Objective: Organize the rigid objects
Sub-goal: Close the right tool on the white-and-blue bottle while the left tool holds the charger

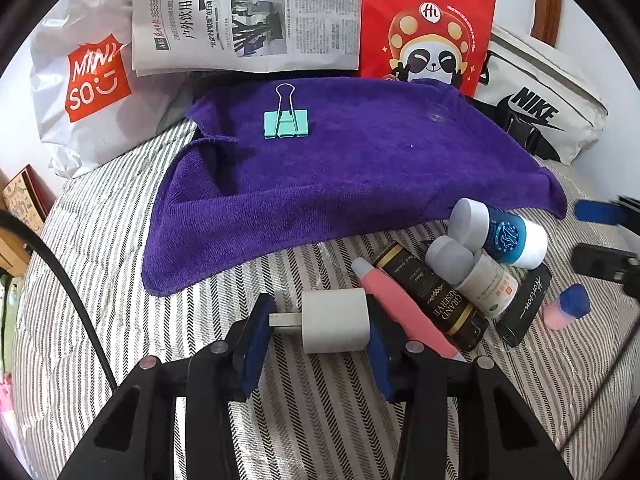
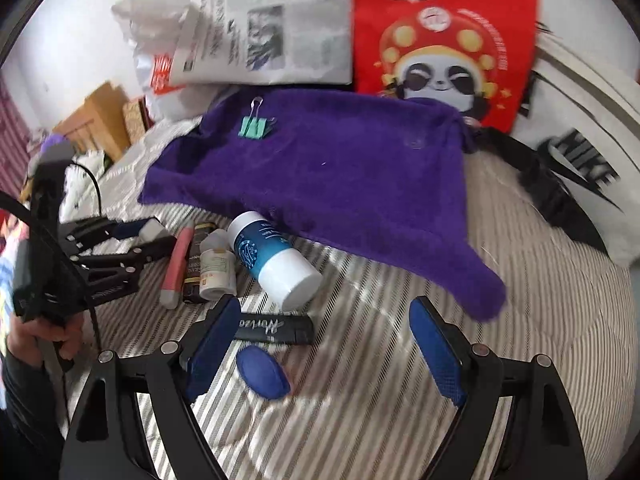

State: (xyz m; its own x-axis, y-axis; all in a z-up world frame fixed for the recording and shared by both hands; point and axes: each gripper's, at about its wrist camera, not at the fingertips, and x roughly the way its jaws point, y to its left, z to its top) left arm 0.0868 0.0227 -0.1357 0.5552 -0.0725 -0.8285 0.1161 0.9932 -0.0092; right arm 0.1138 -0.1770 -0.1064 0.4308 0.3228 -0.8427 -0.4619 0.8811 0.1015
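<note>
My left gripper [image 1: 318,322] is shut on a white charger plug [image 1: 334,320], held just above the striped bed, prongs pointing left. It also shows in the right wrist view [image 2: 150,230]. A purple towel [image 1: 340,176] lies ahead with a teal binder clip [image 1: 287,122] on it. To the right lies a pile: pink tube [image 1: 400,304], dark bottle [image 1: 432,296], small white bottle [image 1: 476,276], blue-and-white bottle [image 1: 500,236], black bar [image 1: 524,304]. My right gripper [image 2: 324,340] is open above the bed, with a blue-capped pink bottle [image 2: 262,372] between its fingers.
A newspaper [image 1: 248,16], a red panda bag [image 1: 428,28], a Miniso bag [image 1: 88,80] and a white Nike bag [image 1: 536,108] stand along the back. A small clear object [image 1: 436,114] sits on the towel. A black cable [image 1: 72,292] runs at the left.
</note>
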